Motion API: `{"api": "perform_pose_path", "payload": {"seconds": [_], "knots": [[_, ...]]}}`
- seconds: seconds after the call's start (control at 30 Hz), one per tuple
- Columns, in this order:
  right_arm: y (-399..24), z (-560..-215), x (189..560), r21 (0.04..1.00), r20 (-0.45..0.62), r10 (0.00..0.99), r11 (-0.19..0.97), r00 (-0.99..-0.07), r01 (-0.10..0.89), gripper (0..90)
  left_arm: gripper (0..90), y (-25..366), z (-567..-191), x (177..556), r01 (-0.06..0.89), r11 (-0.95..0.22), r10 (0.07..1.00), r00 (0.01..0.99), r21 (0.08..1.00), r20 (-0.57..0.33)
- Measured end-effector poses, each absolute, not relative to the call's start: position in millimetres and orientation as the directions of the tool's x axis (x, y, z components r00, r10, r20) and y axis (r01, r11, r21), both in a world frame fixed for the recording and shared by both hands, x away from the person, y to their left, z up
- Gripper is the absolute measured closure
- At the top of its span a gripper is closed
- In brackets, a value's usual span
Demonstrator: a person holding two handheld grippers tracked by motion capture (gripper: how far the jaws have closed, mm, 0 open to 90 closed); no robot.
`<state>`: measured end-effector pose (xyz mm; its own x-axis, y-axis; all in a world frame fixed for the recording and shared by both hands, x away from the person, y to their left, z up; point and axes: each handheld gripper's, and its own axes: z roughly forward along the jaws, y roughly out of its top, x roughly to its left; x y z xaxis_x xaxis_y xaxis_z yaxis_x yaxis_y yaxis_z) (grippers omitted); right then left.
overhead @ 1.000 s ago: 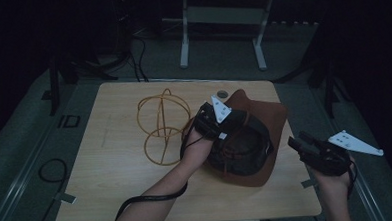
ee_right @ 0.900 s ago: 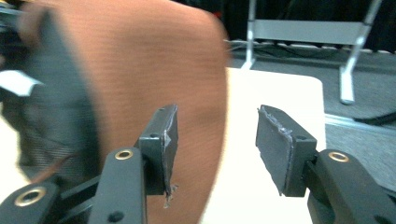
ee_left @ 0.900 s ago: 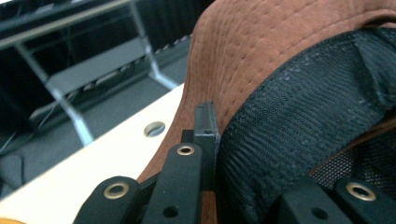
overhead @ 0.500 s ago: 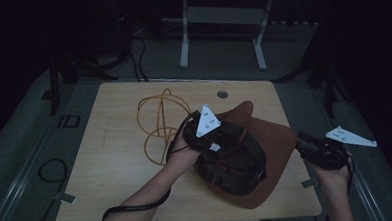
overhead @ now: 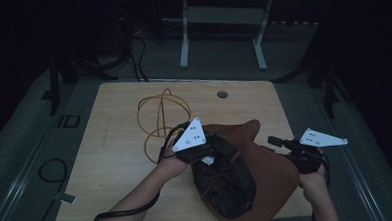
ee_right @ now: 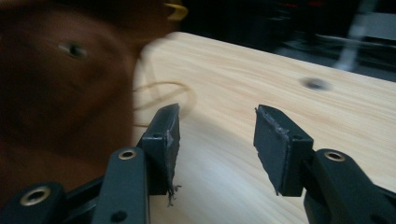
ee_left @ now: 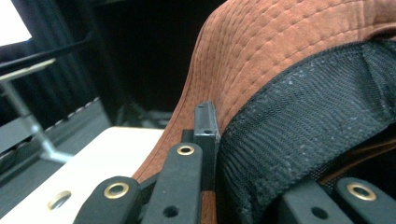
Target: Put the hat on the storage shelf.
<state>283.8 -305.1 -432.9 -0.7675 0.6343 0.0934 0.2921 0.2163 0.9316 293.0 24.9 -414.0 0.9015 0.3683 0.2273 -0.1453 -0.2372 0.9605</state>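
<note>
High view: left gripper (overhead: 213,149) pinches the brown hat's (overhead: 267,172) brim to lift it; right gripper (overhead: 280,143) waits agape, empty.

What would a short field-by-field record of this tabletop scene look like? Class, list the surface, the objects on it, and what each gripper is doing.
surface: light wooden table with a round hole
hat: brown fabric hat with black mesh lining, inside facing up
wire: orange wire frame of loops, beside the hat, toward the far left
left gripper: jaws closed on the hat's brim
right gripper: jaws apart, nothing between them, at the hat's right edge
</note>
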Motion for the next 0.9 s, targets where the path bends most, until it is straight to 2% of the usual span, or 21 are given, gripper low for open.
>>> {"api": "perform_pose_path", "payload": {"seconds": [0.13, 0.3, 0.57, 0.83, 0.9], "knots": [[-276, -431, 279, 0.936, 0.087, 0.546, 0.242, -0.833, 0.256, 45.7, 86.0, 23, -417, 289, -0.159, -0.236, 0.359, 0.903, 0.959, 0.238], [-251, -431, 278, 0.938, 0.094, 0.480, 0.250, -0.872, 0.239, 43.1, 86.0, 21, -420, 285, -0.171, -0.240, 0.369, 0.895, 0.956, 0.253], [-238, -432, 283, 0.940, 0.133, 0.452, 0.225, -0.882, 0.256, 43.5, 85.9, 14, -421, 279, -0.200, -0.286, 0.384, 0.872, 0.937, 0.303], [-234, -426, 285, 0.944, 0.127, 0.413, 0.228, -0.902, 0.238, 57.8, 85.8, 8, -420, 276, -0.211, -0.306, 0.378, 0.868, 0.928, 0.322], [-233, -424, 284, 0.946, 0.109, 0.386, 0.244, -0.916, 0.215, 69.0, 85.7, 8, -420, 276, -0.204, -0.305, 0.374, 0.872, 0.930, 0.314]]}}
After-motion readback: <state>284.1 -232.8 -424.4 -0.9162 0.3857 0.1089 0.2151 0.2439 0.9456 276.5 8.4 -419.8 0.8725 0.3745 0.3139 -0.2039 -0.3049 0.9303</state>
